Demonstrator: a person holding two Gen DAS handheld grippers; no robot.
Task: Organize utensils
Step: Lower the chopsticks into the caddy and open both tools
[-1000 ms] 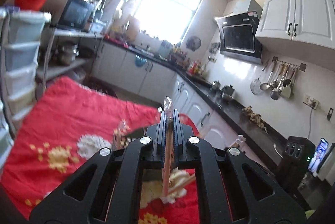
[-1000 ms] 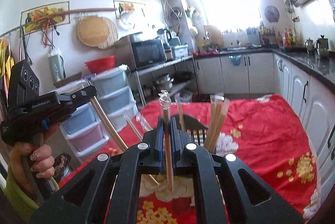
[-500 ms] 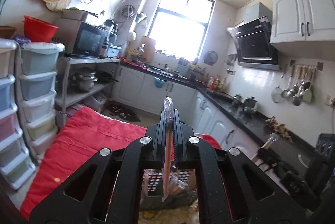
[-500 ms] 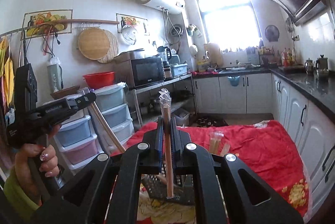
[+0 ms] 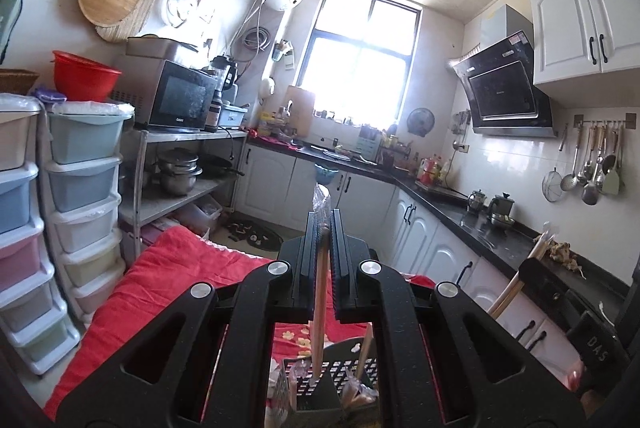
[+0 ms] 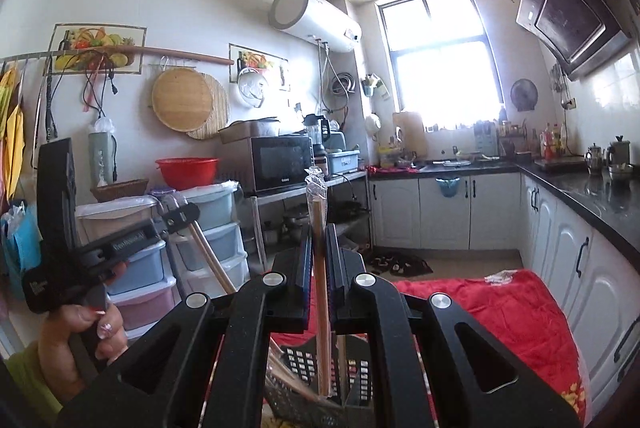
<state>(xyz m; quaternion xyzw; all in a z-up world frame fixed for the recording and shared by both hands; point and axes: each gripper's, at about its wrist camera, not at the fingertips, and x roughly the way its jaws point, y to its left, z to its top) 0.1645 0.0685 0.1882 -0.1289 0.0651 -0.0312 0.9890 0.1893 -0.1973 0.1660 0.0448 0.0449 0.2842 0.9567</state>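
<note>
My left gripper [image 5: 325, 224] is shut on a pair of plastic-wrapped wooden chopsticks [image 5: 320, 300] that stand upright between its fingers. Their lower ends hang over a black perforated utensil basket [image 5: 334, 380]. My right gripper [image 6: 319, 236] is shut on another wrapped pair of chopsticks [image 6: 323, 308], also upright above the basket [image 6: 300, 360]. In the right wrist view a hand [image 6: 76, 344] holds the left gripper [image 6: 178, 216] at the left, chopsticks [image 6: 212, 264] slanting down from it. The right gripper [image 5: 536, 268] shows at the right of the left wrist view.
The basket stands on a table with a red flowered cloth [image 5: 160, 288]. Stacked plastic drawers [image 5: 84, 187] and a metal shelf with a microwave [image 5: 180, 99] line the left wall. White cabinets under a black counter [image 5: 440, 211] run along the right.
Both grippers have risen and tipped upward with their chopsticks. The views swung from the red cloth up to the kitchen walls, and the basket dropped to the bottom edge.
</note>
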